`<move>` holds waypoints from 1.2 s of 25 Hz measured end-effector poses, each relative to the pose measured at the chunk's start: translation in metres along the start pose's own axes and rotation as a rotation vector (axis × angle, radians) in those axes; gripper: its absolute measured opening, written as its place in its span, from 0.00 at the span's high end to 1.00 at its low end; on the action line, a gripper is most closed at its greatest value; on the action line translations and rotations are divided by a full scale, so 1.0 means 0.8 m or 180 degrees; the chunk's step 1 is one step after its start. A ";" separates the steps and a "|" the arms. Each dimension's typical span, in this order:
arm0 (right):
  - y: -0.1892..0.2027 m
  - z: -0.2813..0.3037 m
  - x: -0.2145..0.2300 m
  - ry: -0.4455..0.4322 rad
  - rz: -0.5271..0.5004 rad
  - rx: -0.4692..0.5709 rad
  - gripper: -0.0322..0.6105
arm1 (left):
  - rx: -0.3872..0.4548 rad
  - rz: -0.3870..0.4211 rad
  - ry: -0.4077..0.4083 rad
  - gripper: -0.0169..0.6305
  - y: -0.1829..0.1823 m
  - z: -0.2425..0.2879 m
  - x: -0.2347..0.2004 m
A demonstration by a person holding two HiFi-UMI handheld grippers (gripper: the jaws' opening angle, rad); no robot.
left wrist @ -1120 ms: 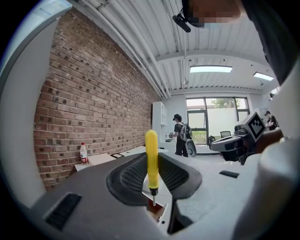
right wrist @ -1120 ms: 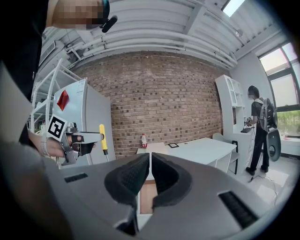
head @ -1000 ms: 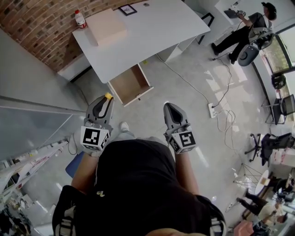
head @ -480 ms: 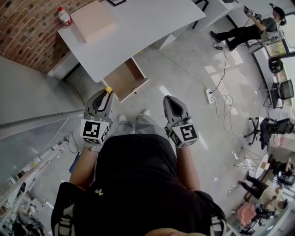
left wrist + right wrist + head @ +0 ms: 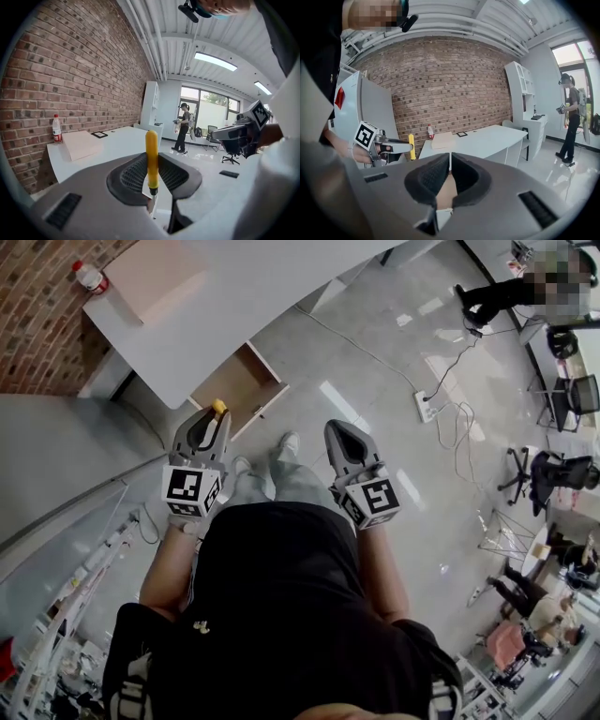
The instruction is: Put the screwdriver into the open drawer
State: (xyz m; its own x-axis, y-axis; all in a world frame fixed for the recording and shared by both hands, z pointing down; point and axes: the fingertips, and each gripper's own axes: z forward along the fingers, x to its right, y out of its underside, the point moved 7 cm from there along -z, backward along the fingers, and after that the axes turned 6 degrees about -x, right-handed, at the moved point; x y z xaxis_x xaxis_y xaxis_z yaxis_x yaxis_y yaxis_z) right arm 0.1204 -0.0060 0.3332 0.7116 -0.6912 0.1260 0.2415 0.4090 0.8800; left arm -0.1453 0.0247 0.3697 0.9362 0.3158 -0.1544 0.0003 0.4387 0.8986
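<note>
Head view: the left gripper [image 5: 208, 423] has the yellow screwdriver [image 5: 218, 407] poking from its tips, just short of the open drawer [image 5: 230, 390] under the white table [image 5: 253, 296].

Left gripper view: jaws clamped on the screwdriver, handle upright.

Right gripper view: the right gripper [image 5: 450, 168] has its jaws together, nothing held.

Pickup looks done; reaching the drawer and releasing remain.

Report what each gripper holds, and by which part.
The left gripper holds the screwdriver by the lower part of its yellow handle, just above the shaft. The right gripper is shut on nothing.
</note>
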 end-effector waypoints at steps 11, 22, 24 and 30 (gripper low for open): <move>0.020 0.030 0.046 0.0052 0.0077 -0.0189 0.93 | -0.0492 -0.0066 0.0178 0.86 0.058 0.109 -0.016; 0.060 0.067 0.085 -0.0001 0.0187 -0.0460 0.93 | -0.1008 -0.0178 0.0125 0.86 0.139 0.216 -0.038; 0.066 0.076 0.094 -0.0021 0.0203 -0.0502 0.93 | -0.1094 -0.0154 0.0141 0.86 0.152 0.233 -0.039; 0.084 0.098 0.119 -0.0015 0.0305 -0.0571 0.93 | -0.1336 -0.0120 0.0102 0.86 0.201 0.284 -0.057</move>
State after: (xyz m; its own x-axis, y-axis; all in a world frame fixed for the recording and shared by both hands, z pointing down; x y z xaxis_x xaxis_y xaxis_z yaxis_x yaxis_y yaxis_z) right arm 0.1526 -0.0911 0.4402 0.7339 -0.6468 0.2077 0.2869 0.5722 0.7683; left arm -0.1078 -0.1106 0.6142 0.9268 0.3160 -0.2027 -0.1151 0.7530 0.6479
